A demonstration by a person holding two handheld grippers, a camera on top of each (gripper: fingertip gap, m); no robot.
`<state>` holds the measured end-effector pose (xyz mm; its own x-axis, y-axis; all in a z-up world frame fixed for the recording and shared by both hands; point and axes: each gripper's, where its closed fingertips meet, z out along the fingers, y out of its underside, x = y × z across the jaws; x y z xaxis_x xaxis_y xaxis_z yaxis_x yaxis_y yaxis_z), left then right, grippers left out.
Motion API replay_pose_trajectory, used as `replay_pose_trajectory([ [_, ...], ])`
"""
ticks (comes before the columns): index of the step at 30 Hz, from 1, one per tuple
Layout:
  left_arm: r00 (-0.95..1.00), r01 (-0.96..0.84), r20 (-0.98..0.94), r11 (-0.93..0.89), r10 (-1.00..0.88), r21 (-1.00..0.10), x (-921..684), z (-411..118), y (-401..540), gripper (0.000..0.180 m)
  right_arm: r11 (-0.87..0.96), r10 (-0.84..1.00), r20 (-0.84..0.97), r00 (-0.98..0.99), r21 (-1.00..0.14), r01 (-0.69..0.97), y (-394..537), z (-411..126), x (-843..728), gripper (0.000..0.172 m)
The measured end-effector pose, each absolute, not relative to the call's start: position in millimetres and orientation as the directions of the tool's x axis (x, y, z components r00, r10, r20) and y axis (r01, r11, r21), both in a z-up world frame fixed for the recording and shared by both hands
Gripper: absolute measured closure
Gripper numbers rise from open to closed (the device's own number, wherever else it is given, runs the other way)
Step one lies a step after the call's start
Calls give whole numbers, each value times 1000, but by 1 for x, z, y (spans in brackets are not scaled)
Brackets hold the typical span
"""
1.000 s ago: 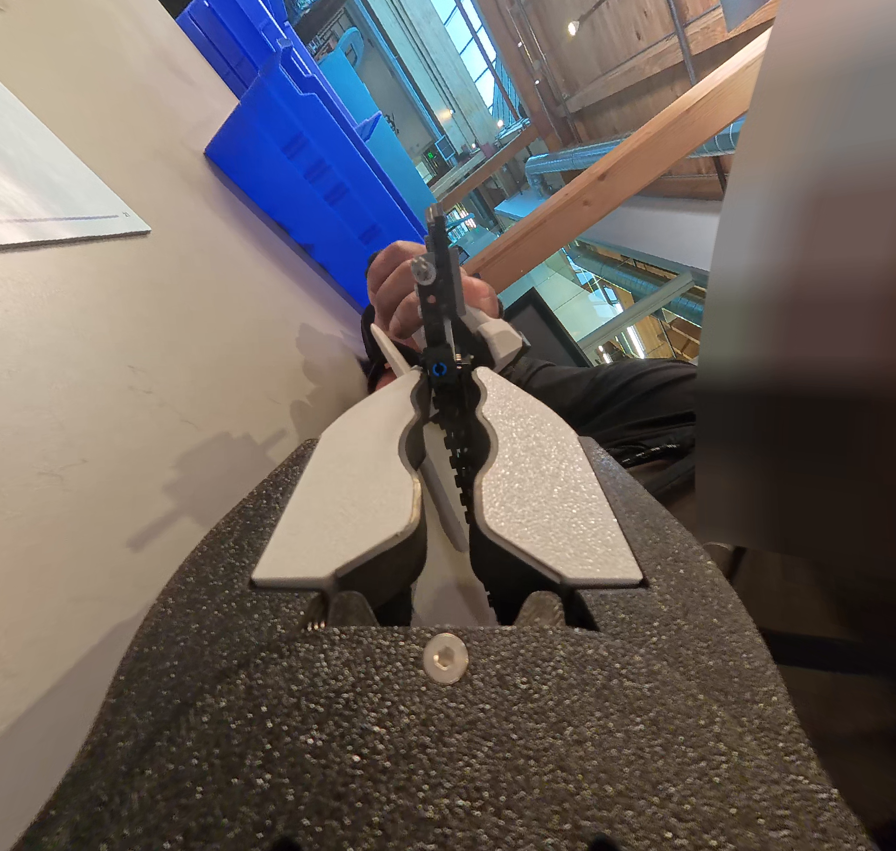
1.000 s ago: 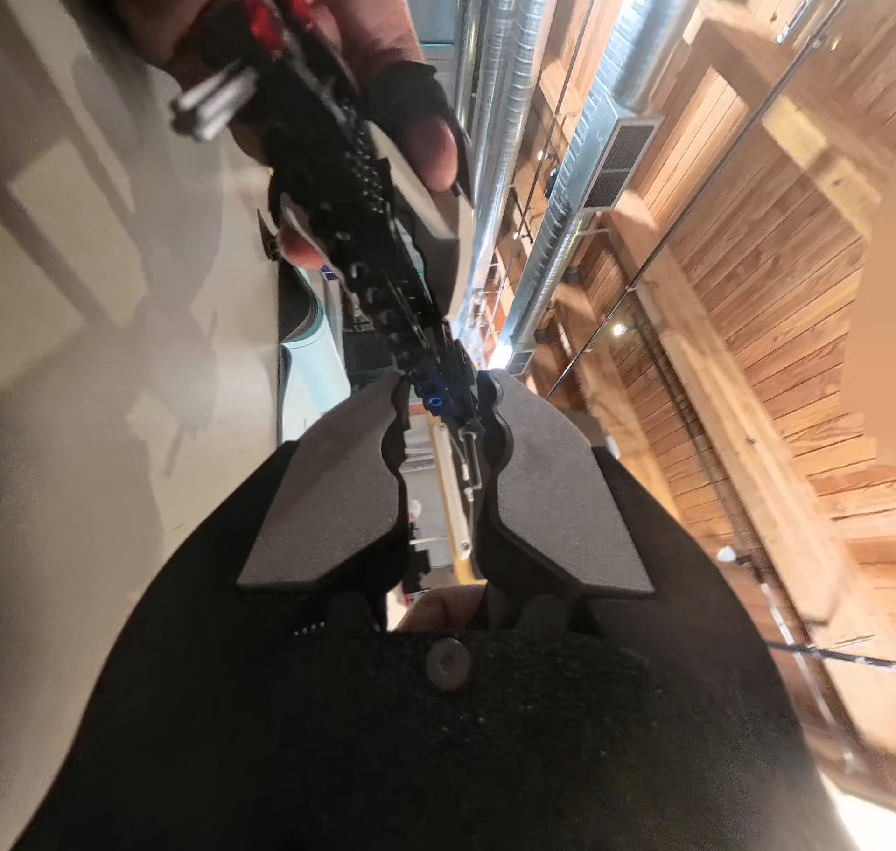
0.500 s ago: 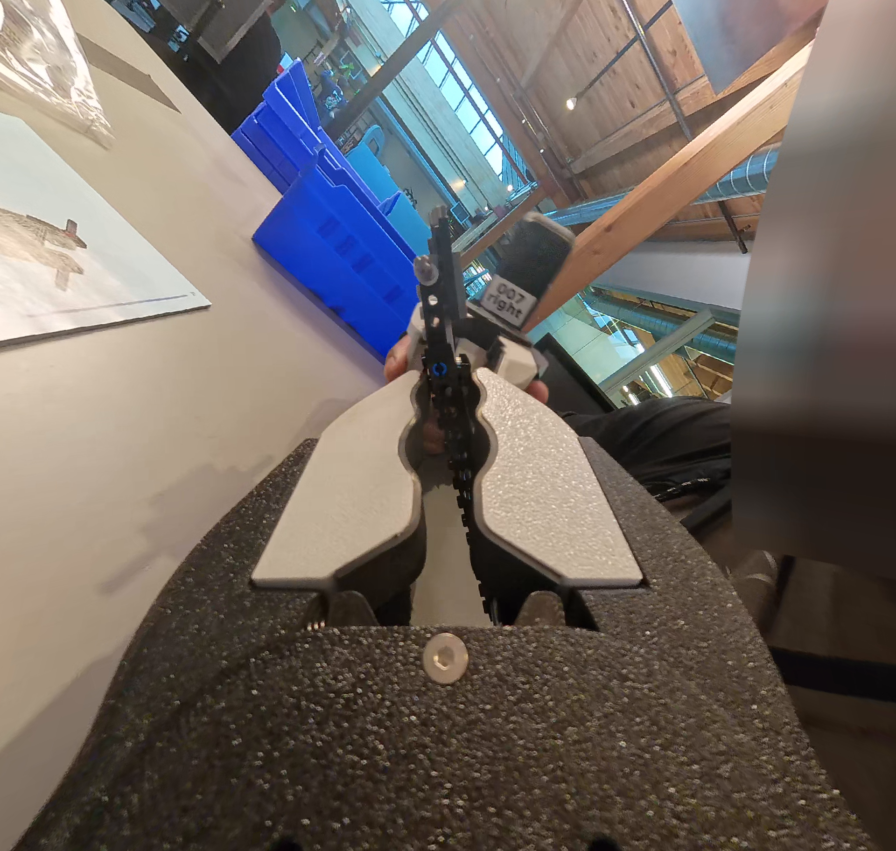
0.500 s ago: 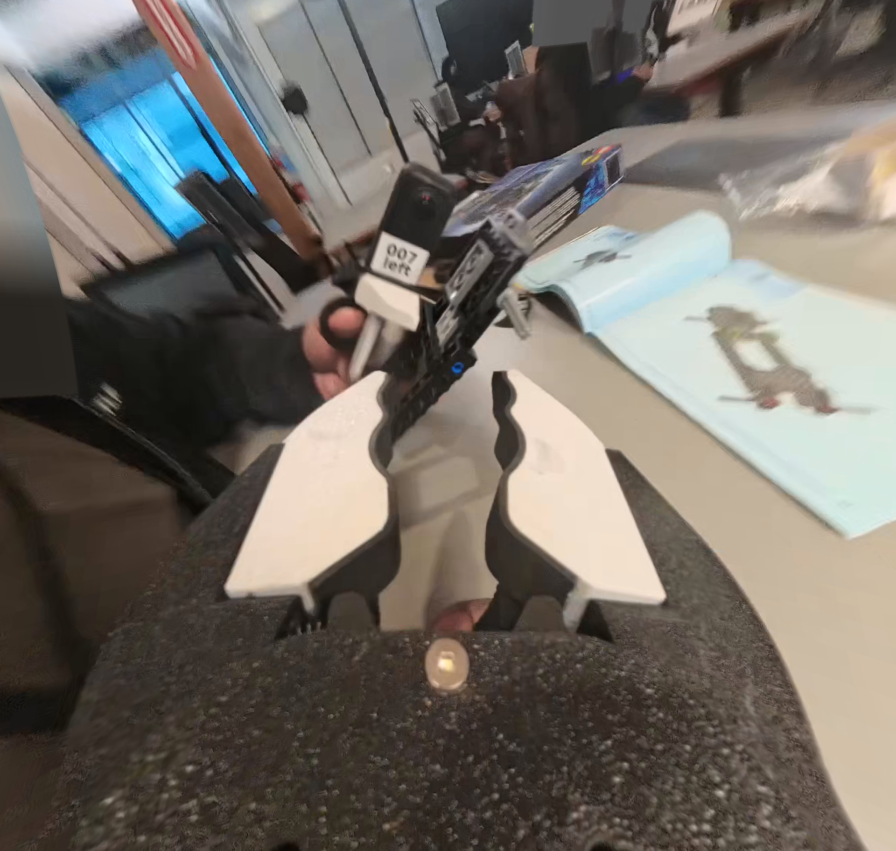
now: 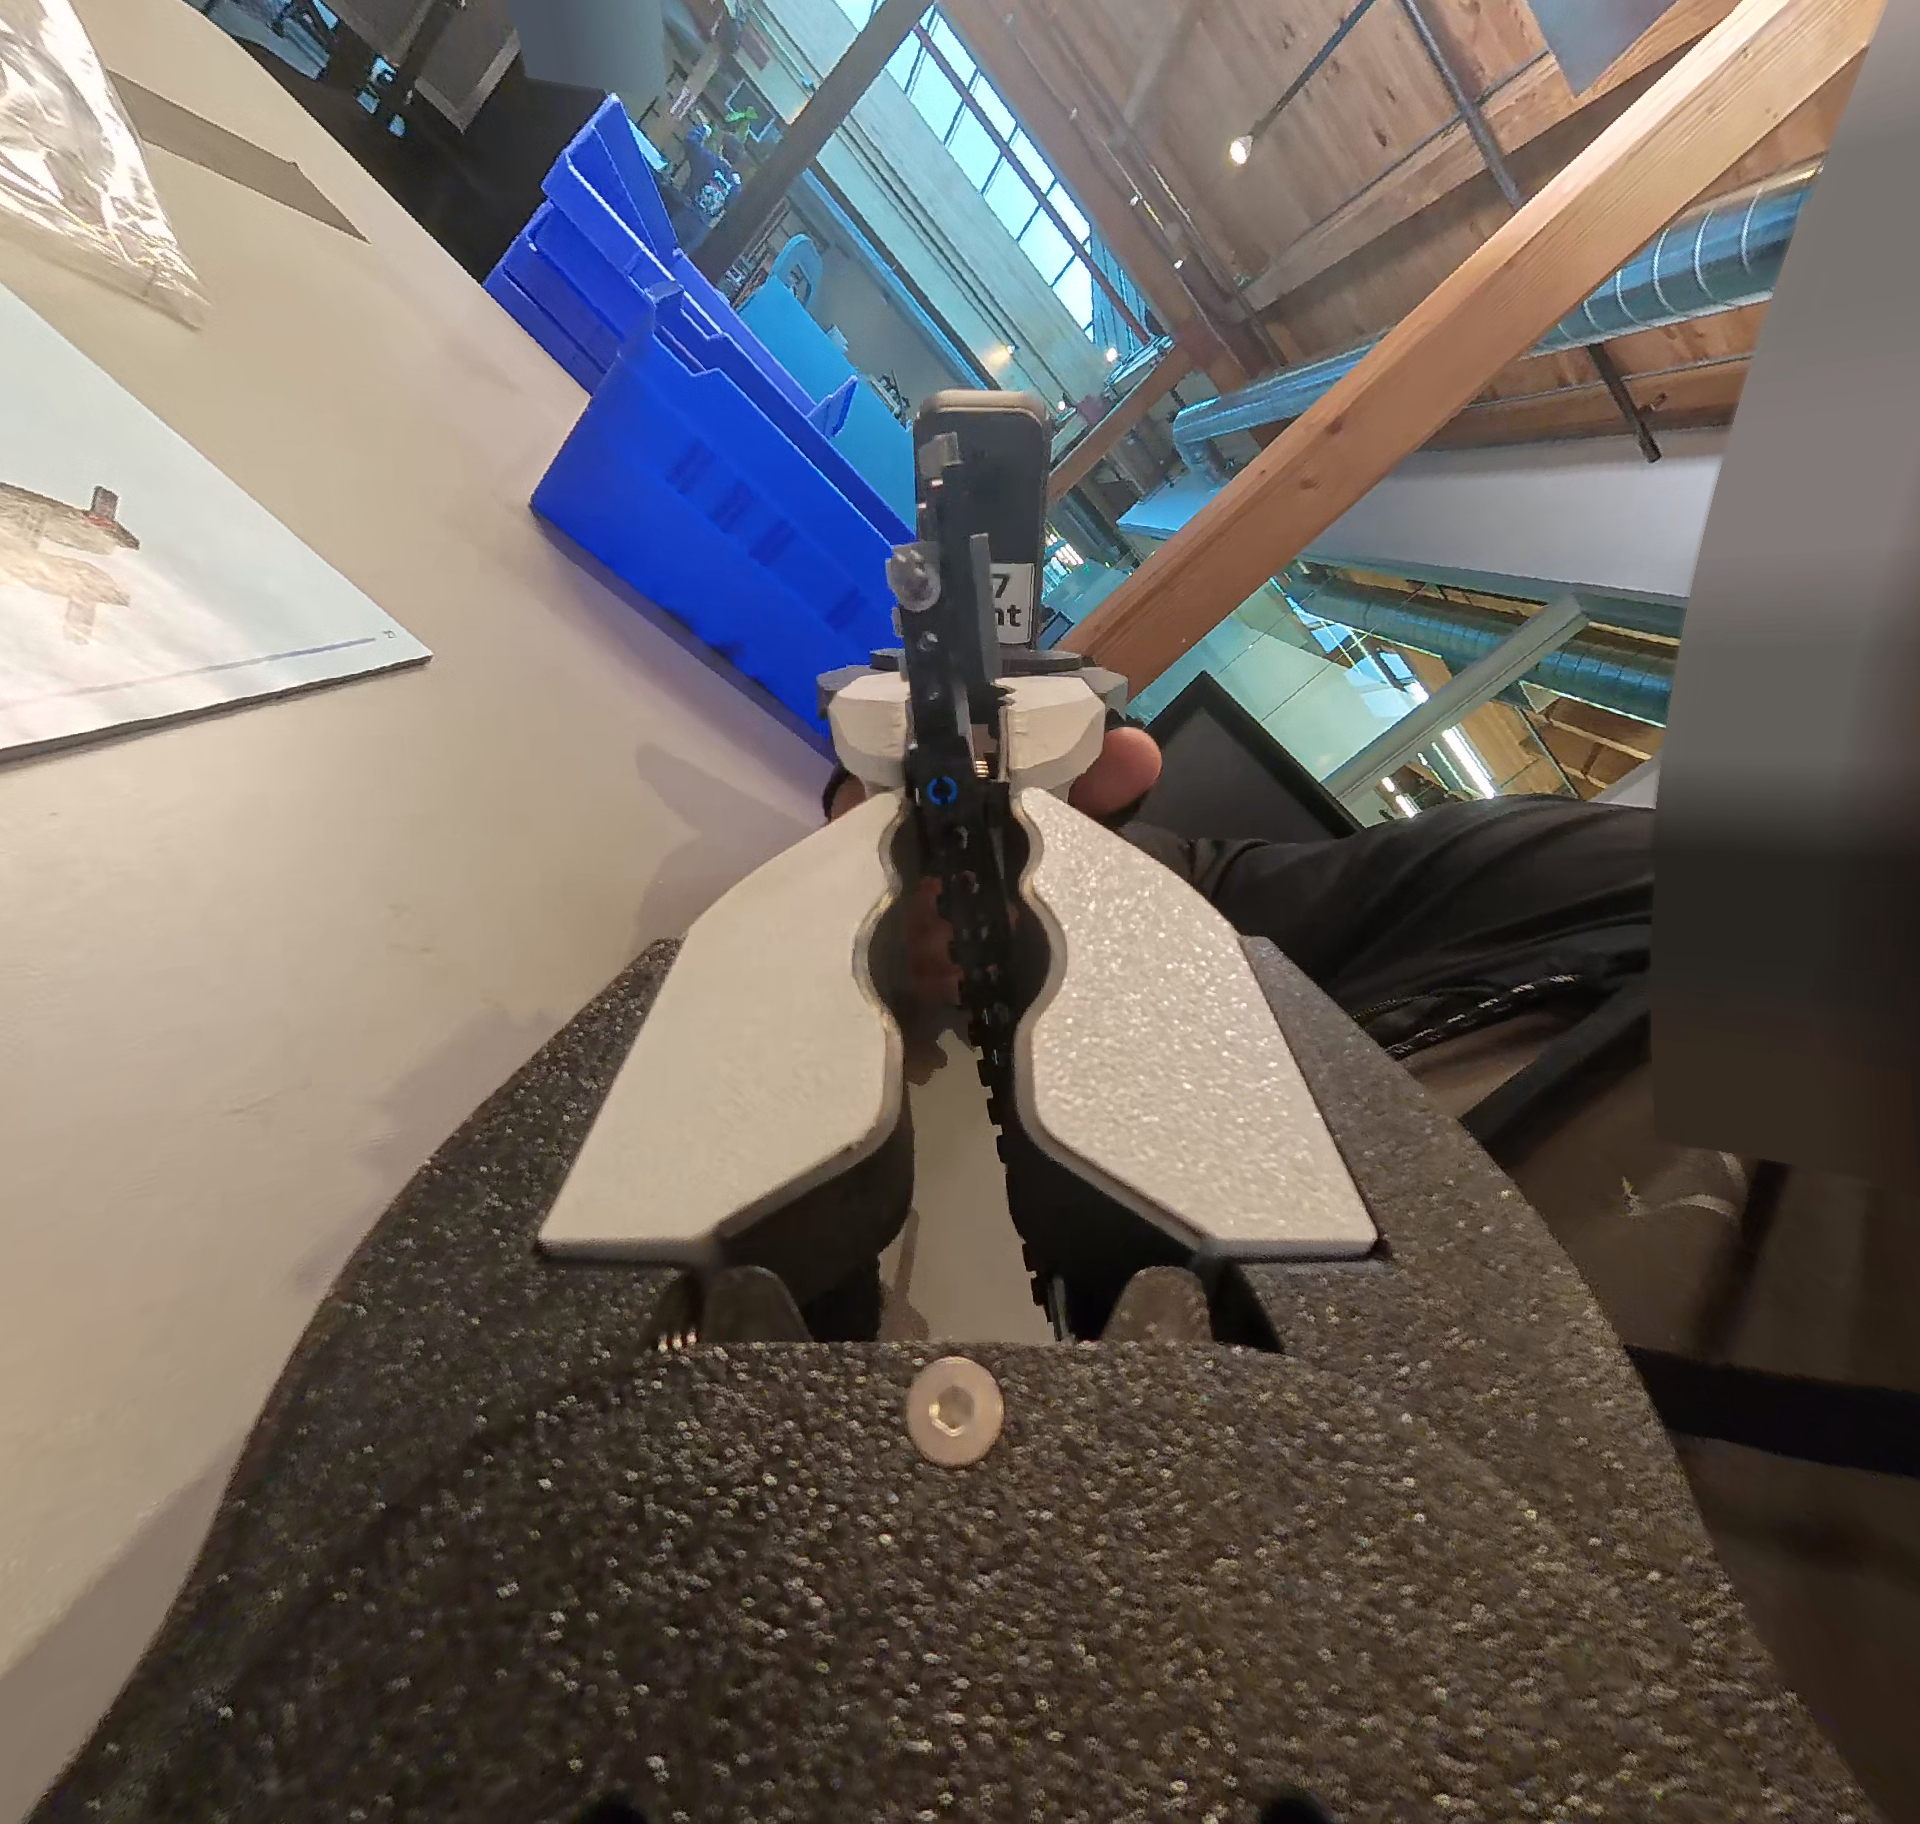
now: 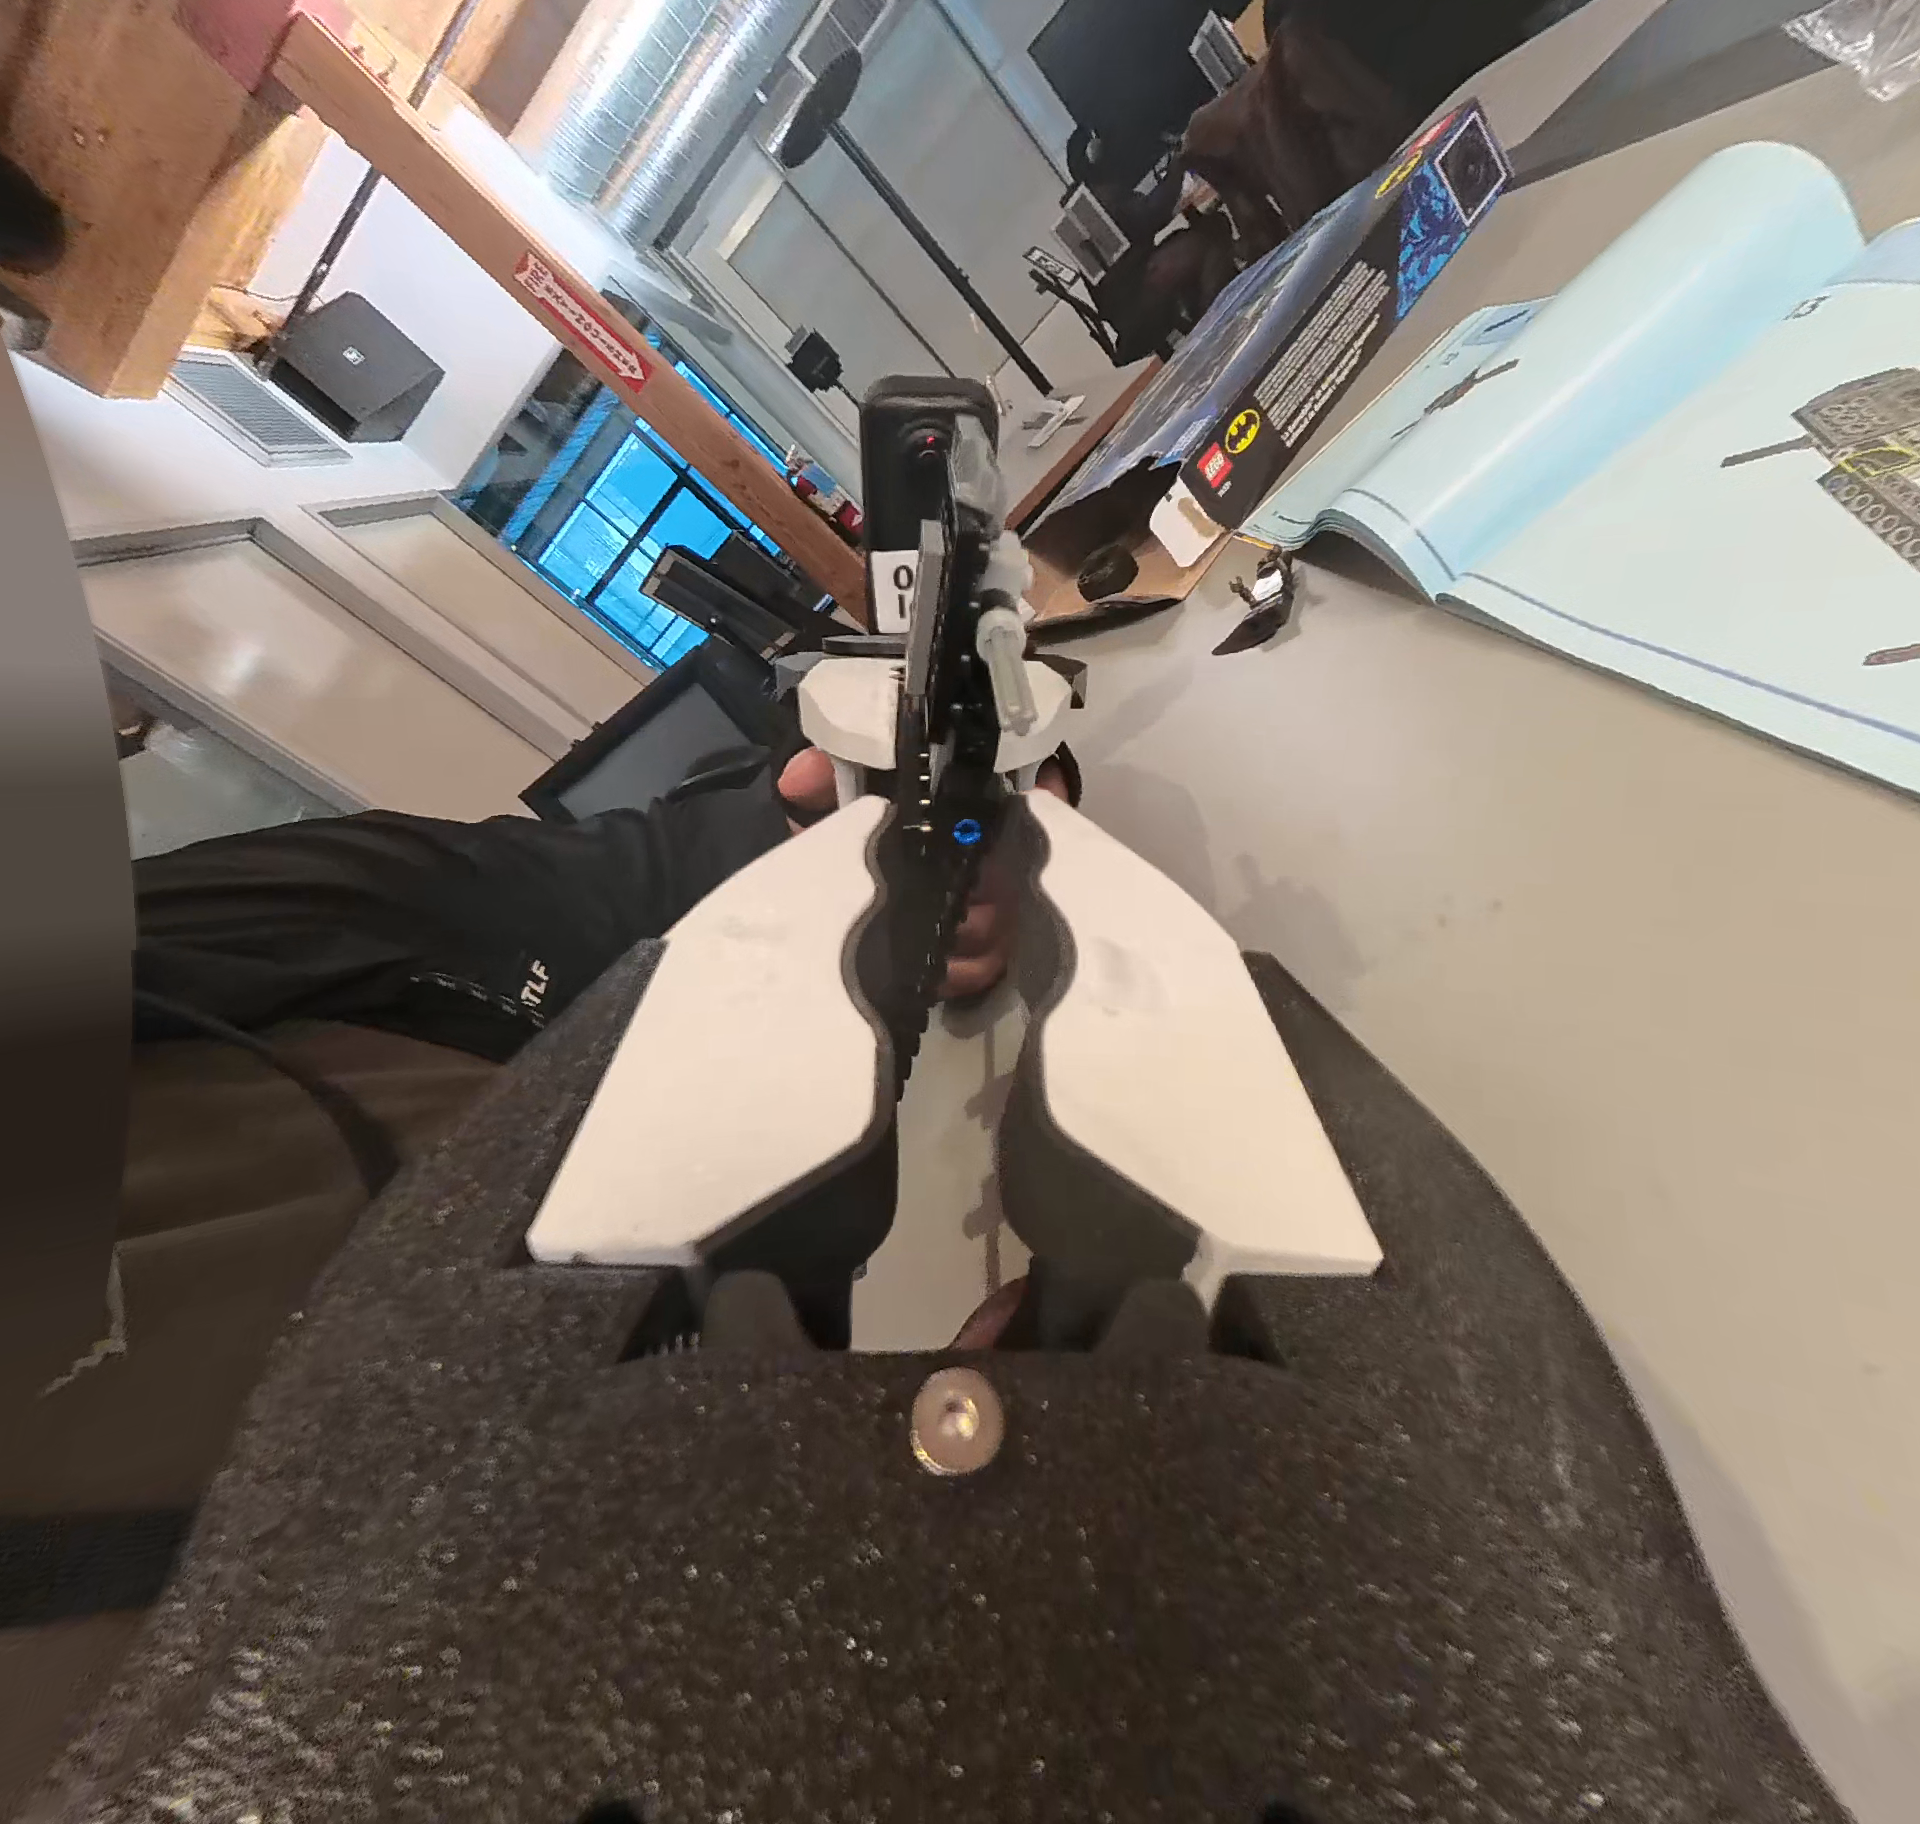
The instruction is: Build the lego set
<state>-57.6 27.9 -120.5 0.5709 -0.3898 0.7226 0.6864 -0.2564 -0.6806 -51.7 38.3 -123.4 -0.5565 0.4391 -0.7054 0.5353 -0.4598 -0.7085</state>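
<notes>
A black brick assembly [image 5: 951, 839] is clamped by the left gripper [image 5: 954, 818]. Its other end is gripped by the right gripper [image 6: 961, 818], above a grey table [image 6: 1455, 943].

Support surface: one desk [image 6: 1455, 943], matte beige-grey top, faint scuffs and small dark marks.

Right wrist view, lying directly on the desk:
- open instruction booklet [image 6: 1662, 527], pale blue pages with printed build diagrams, far right;
- printed cardboard box [image 6: 1340, 320], dark blue and black, lying with an opened flap towards the camera, just beside the booklet;
- small dark loose pieces [image 6: 1262, 611] near the box flap, possibly brick parts, too small to tell;
- clear plastic bag [image 6: 1870, 18], top right corner.

Left wrist view: booklet page [image 5: 156, 569] and clear bag [image 5: 73, 143] at left; blue plastic bins [image 5: 707, 486] stacked at the desk's far edge.
</notes>
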Motion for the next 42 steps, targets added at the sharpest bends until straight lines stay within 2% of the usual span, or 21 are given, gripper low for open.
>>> replay_pose_trajectory([
  [17,613,601,655,-278,-442,-749,-47,-120,24,165,-439,443,-635,-633,-770,464,36,-119,-43,156],
  [22,663,544,603,-268,-443,-795,-46,-121,24,162,-392,510,-556,-656,-830,397,37,-118,-42,156],
  [33,657,562,596,-228,-461,-795,-45,-116,24,158,-360,559,-488,-670,-871,333,38,-113,-40,157],
  [36,634,586,614,-226,-470,-778,-47,-114,24,151,-386,541,-513,-667,-856,344,39,-112,-40,157],
  [42,580,658,681,-234,-448,-715,-53,-113,27,151,-512,445,-650,-616,-749,421,47,-112,-45,157],
])
